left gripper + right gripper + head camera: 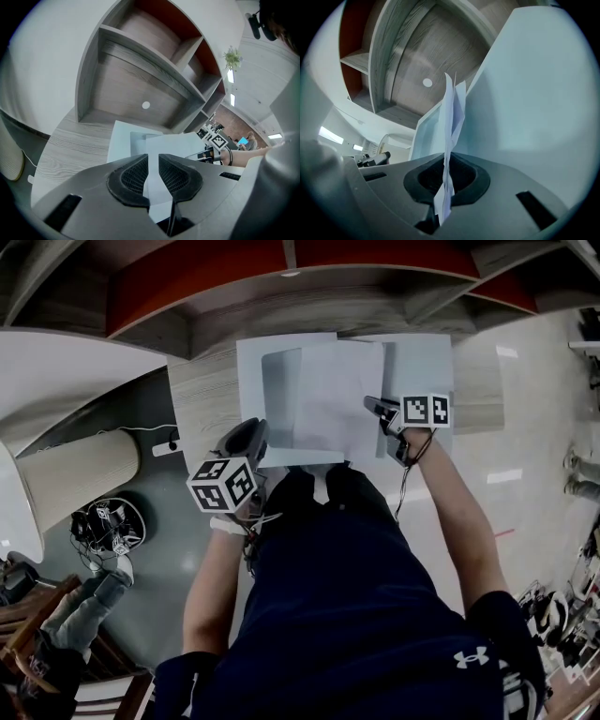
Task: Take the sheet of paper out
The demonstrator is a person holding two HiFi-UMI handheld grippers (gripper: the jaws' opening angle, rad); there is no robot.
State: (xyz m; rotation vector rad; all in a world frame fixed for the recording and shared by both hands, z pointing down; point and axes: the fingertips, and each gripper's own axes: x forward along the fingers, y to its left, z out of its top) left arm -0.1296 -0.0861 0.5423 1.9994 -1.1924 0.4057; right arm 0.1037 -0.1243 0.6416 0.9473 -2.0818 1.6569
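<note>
Wood desk [202, 399]: 1 folder [251, 362] in L claw [153, 161], 1 sheet [333, 395] in R claw [446, 174].

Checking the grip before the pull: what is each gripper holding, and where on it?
Right gripper pinches the sheet of paper at its right edge. Left gripper appears to clamp the folder at its near left corner.

Navy shirt [356, 615] — grey left tongs [153, 164]
</note>
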